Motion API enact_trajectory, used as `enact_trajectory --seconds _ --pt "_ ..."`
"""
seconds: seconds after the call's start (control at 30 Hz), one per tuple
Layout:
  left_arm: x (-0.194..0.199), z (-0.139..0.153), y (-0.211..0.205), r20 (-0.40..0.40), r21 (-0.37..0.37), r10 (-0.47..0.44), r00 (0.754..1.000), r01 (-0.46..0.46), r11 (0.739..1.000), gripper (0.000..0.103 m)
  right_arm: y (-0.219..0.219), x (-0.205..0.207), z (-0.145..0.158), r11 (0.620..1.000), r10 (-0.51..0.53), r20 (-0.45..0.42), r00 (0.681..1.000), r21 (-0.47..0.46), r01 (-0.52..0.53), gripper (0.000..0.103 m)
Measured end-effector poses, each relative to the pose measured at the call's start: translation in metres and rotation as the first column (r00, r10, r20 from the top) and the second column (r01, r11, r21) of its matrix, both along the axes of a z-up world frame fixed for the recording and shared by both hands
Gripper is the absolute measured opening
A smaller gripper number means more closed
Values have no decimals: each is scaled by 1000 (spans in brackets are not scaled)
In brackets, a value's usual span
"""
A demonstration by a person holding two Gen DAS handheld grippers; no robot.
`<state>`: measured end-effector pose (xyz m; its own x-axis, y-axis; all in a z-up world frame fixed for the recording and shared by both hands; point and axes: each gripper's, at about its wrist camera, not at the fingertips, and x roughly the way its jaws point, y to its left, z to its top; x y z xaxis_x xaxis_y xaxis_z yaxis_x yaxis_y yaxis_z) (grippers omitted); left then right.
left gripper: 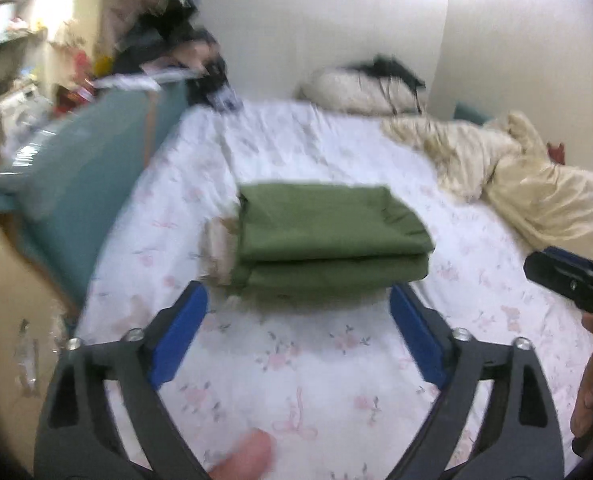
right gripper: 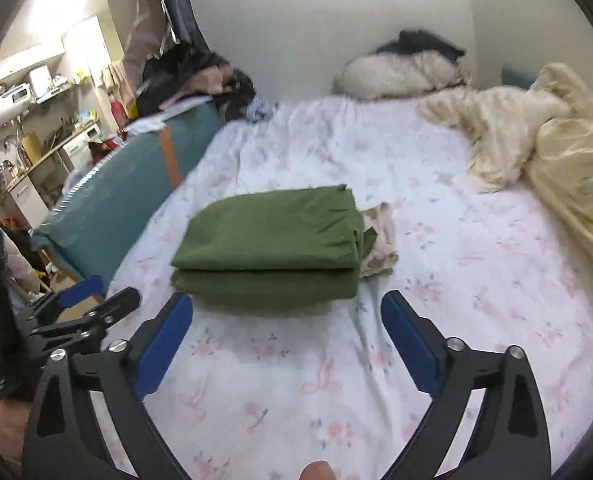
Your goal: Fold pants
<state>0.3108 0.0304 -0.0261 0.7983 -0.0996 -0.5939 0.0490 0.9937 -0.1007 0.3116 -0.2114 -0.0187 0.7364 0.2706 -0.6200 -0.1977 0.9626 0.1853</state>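
Observation:
The green pants (left gripper: 328, 232) (right gripper: 272, 244) lie folded in a flat rectangular stack on the flower-print bed sheet (left gripper: 316, 380) (right gripper: 296, 380). A small beige cloth (left gripper: 216, 248) (right gripper: 380, 236) peeks out at one end of the stack. My left gripper (left gripper: 298, 296) hovers just in front of the near edge of the pants, open, with nothing between its blue pads (left gripper: 184, 328). My right gripper (right gripper: 286, 300) is likewise open and empty, above the sheet short of the stack. In the right wrist view the left gripper (right gripper: 110, 290) shows at the left edge.
A crumpled cream duvet (left gripper: 536, 192) (right gripper: 556, 152) covers the right side of the bed. A pillow (left gripper: 360, 88) (right gripper: 396, 72) lies at the far end by the wall. A teal padded board (left gripper: 96, 168) (right gripper: 128, 188) runs along the left side, with cluttered shelves beyond.

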Motion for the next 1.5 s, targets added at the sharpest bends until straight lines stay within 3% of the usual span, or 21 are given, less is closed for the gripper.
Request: enact_trajectory --seconds 0.07,0.17,0.37,0.53,0.73,0.87,0.97,1.07,1.13,1.3,1.5 --pt "-32 15 3 42 -16 24 999 -24 1000 102 1 -34 12 1000 -23 49 999 -20 24 101" --pt "-79 33 2 44 -28 37 998 -35 999 103 2 -90 31 999 -51 99 994 -12 52 103" --pt "-178 58 1 106 44 74 992 -79 996 103 9 -174 42 997 -60 112 992 -44 65 103" --pt "-247 52 10 71 12 86 994 -87 996 103 7 -237 40 998 -59 112 992 -28 62 103" --pt "-294 39 11 68 18 113 991 -114 993 103 7 -293 29 998 -50 150 987 -37 56 103" --pt "-307 24 -9 77 91 78 994 -84 992 103 10 -311 11 998 -37 167 985 -41 44 103" --pt "-307 12 -13 64 28 30 997 -32 999 103 9 -319 -8 999 -39 157 987 10 38 103" --pt "-300 8 -12 57 53 64 996 -67 996 103 14 -310 -17 997 -54 134 989 -40 60 103" --pt "-294 7 -8 46 27 78 996 -79 996 103 15 -307 -22 995 -69 145 987 -64 79 103" --pt "-296 10 -10 91 74 121 988 -128 989 103 9 -299 -32 994 -89 111 990 -52 95 103" --pt "-297 8 -10 72 46 97 993 -100 994 103 10 -297 -33 995 -81 117 990 -54 88 103"
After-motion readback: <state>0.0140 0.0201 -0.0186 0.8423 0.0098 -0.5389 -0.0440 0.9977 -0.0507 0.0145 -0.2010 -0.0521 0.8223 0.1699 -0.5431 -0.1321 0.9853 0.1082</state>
